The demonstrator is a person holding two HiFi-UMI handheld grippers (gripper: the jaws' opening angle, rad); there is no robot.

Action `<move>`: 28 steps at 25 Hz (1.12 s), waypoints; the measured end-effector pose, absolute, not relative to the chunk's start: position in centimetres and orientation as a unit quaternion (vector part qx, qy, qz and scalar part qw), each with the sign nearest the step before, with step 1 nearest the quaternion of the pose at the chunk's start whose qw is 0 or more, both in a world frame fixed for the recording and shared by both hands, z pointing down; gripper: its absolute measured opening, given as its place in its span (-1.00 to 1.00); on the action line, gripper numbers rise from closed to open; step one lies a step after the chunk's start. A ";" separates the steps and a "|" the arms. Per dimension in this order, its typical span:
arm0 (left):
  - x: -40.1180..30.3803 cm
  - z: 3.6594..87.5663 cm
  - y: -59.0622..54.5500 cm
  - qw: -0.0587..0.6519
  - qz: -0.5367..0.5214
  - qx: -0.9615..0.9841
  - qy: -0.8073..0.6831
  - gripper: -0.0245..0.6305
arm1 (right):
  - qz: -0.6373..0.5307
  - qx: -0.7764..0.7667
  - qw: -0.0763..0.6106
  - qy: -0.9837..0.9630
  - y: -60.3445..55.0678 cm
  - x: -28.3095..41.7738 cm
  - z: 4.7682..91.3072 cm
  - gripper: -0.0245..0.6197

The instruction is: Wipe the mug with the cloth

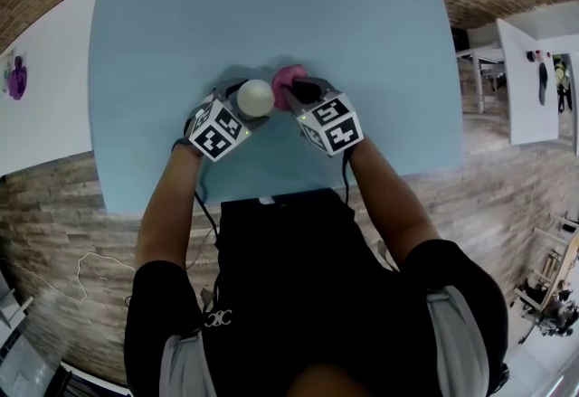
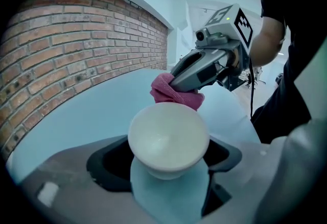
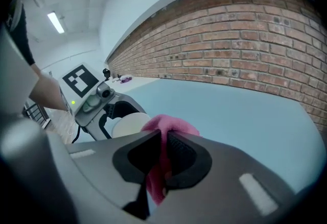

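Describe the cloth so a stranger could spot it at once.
Over the light blue table, two grippers meet. The cloth is the crumpled pink bunch pinched in the right gripper, beside the smooth white mug held by the left gripper.

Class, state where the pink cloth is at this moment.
In the head view the pink cloth is pinched in the right gripper, just right of the white mug in the left gripper, over the light-blue table.

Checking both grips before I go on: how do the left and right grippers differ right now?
The left gripper has its jaws wide, clamped on the white mug; the right gripper has its jaws nearly together, pinching the pink cloth. The left carries something rigid, the right something limp. Both are close together over the blue table.
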State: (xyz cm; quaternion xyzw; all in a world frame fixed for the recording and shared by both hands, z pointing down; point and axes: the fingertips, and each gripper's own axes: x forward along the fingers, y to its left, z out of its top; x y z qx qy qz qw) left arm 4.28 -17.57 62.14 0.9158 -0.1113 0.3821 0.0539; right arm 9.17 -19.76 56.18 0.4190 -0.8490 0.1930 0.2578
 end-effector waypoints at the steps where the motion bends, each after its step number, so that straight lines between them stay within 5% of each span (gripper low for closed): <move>1: 4.0 62.1 -17.5 0.053 0.385 0.915 -0.110 0.38 | 0.199 0.425 0.262 -0.843 -20.0 9.4 56.5 -0.80; 13: 2.6 62.2 -14.6 0.053 0.393 0.912 -0.101 0.38 | 0.307 0.394 0.282 -0.819 -18.8 9.4 63.4 -0.80; 28: 2.9 62.0 -15.4 0.110 0.346 0.892 -0.267 0.38 | 0.291 0.380 0.337 -0.811 -17.8 7.8 65.0 -0.80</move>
